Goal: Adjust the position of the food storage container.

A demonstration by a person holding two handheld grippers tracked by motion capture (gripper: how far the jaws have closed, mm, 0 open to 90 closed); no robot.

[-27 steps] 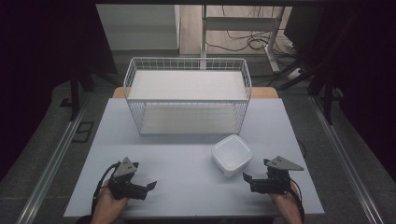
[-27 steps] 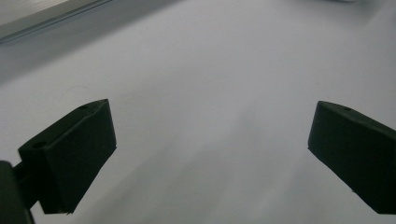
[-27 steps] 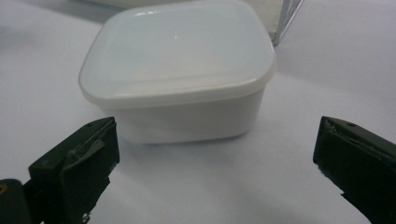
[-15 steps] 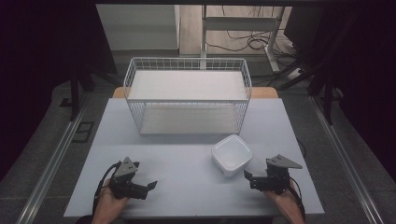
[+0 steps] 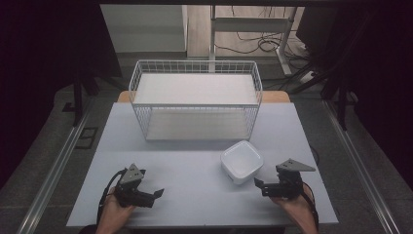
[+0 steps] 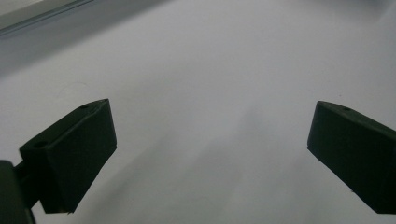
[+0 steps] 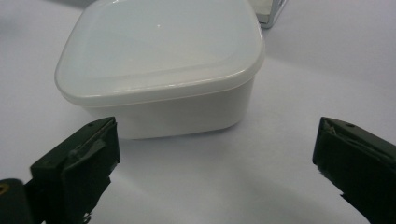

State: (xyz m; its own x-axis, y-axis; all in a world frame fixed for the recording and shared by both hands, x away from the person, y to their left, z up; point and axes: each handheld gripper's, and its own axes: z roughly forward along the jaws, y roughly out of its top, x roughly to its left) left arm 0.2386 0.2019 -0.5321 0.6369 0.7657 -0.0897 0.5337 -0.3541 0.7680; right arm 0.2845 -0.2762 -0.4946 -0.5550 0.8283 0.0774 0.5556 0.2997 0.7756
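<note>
White lidded container (image 5: 242,161) is sitting lower right of centre on the table (image 5: 195,161) in the high view, just in front of the wire basket (image 5: 196,100). Right gripper (image 5: 260,185) is hovering just beside it at lower right, jaws wide apart, nothing btwn them. Left gripper (image 5: 155,194) is waiting lower left, well apart from the container, jaws also spread wide, gripping nothing.

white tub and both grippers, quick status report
Left gripper open, over bare table. Right gripper open, aimed at white lidded tub, not touching. Lid on. Nothing between them; wire basket stands behind.
</note>
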